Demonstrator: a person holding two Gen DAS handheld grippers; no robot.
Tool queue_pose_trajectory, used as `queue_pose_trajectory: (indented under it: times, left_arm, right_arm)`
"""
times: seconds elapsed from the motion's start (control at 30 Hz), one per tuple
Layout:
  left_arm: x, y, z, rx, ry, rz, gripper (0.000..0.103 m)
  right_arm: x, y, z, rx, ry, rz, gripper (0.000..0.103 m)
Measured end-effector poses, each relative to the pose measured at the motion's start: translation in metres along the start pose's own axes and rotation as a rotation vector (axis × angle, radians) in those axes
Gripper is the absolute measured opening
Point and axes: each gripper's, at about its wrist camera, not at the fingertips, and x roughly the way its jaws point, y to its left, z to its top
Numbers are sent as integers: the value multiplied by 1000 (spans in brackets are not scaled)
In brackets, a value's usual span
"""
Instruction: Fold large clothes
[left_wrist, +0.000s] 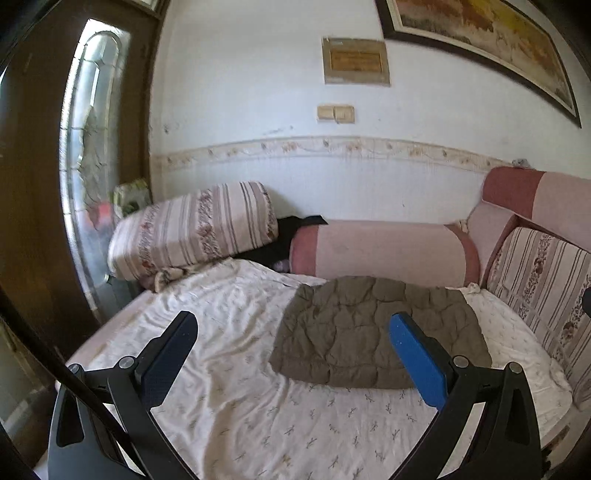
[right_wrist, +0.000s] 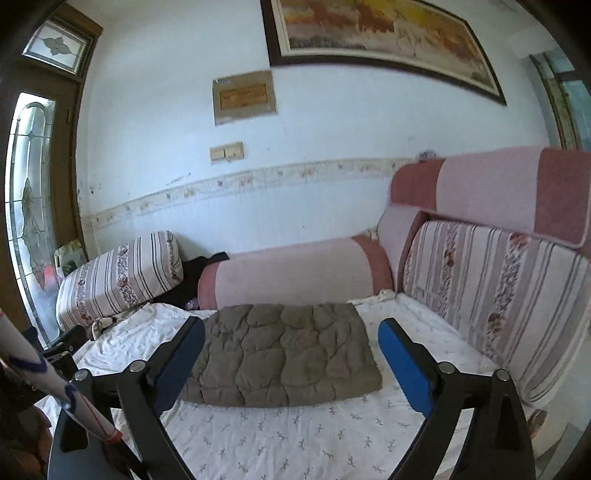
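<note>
An olive-green quilted garment (left_wrist: 373, 328) lies folded into a flat rectangle on the white patterned sheet (left_wrist: 229, 350) of a daybed. It also shows in the right wrist view (right_wrist: 284, 354), toward the sheet's (right_wrist: 295, 435) right end. My left gripper (left_wrist: 293, 325) is open and empty, held above the sheet short of the garment's near left corner. My right gripper (right_wrist: 291, 332) is open and empty, held above the garment's near edge, its fingers apart on either side.
A pink bolster (left_wrist: 384, 251) lies along the wall behind the garment. A striped floral pillow (left_wrist: 192, 229) and dark clothing (left_wrist: 280, 240) sit at the far left. Striped back cushions (right_wrist: 495, 291) border the right end. A door with glass (left_wrist: 88, 166) stands at left.
</note>
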Motion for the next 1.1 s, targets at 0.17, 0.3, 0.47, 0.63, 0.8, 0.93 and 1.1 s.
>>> queue_pose_trajectory:
  times: [0.17, 0.3, 0.47, 0.63, 0.8, 0.93, 1.1]
  left_arm:
    - [-20, -1, -20, 23, 40, -23, 103]
    - [-18, -9, -47, 75, 56, 44, 103]
    - [-12, -22, -63, 176, 117, 74, 103]
    - [0, -20, -68, 160, 180, 54, 103]
    - [19, -17, -78, 146, 249, 47, 103]
    - [30, -18, -84, 149, 275, 47, 103]
    - [38, -16, -86, 140, 290, 42, 103]
  right_arm:
    - [-28, 13, -16, -12, 17, 7, 103]
    - [-26, 25, -37, -60, 49, -27, 103]
    - [-11, 30, -51, -53, 110, -12, 103]
    - [0, 37, -56, -69, 130, 0, 103]
    - [10, 42, -65, -91, 154, -1, 103]
    - [19, 40, -69, -86, 172, 2, 103]
    - [29, 41, -74, -93, 197, -3, 103]
